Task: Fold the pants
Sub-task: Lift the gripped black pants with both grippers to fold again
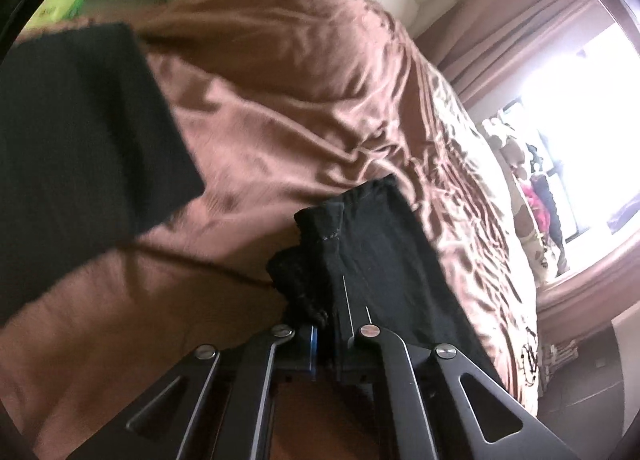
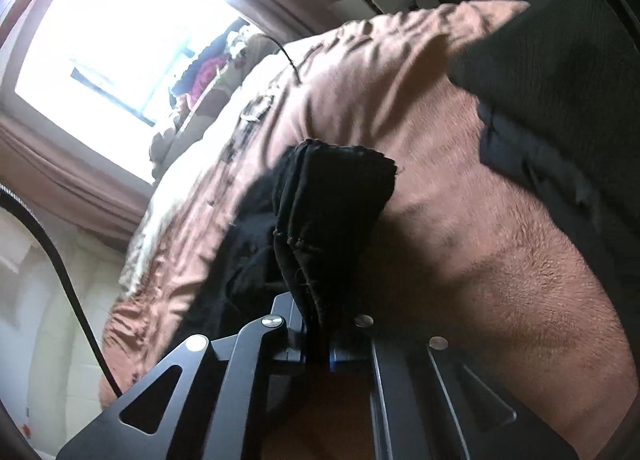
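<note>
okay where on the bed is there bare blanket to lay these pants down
Free: the brown blanket between the black fabric at the left and the patterned bedding toward the window. Crowded: just ahead of both grippers, left gripper and right gripper, each clamping bunched black pants.

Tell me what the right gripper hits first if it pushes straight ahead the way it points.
The right gripper is shut on the hem of the black pants, so that cloth goes ahead of it. Beyond that, the brown bedspread probably comes first, though depth is hard to judge here.
</note>
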Demonstrator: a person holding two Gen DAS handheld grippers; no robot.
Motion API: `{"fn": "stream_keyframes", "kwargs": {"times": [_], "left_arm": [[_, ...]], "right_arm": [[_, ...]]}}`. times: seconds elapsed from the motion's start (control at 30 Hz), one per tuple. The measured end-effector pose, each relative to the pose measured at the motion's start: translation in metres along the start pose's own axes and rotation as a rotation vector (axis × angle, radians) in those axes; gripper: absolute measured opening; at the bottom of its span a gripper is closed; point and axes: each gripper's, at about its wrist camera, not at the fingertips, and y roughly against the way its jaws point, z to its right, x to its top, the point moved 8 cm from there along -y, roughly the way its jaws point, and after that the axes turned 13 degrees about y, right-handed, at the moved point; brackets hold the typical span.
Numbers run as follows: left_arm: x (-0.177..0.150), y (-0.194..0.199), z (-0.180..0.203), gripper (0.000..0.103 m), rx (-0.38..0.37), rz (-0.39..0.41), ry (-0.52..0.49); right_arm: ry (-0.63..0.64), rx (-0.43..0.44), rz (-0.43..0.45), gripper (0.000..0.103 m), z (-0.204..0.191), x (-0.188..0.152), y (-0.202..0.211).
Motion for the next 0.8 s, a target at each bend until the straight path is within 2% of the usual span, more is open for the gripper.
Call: {"fn": "stream_keyframes", "kwargs": {"times": [0.27, 0.8], "left_arm": [[0.017, 0.033, 0.008, 0.006, -0.024, 0.012, 0.029], [0.010, 0.091, -0.038, 0.005, -0.016, -0.026, 0.073]], "right_arm": [[0.007, 0.008, 0.019, 0.002, -0.018, 0.004, 0.036], [-0.035, -0.012, -0.023, 0.002, 0.001, -0.038, 0.124]]}}
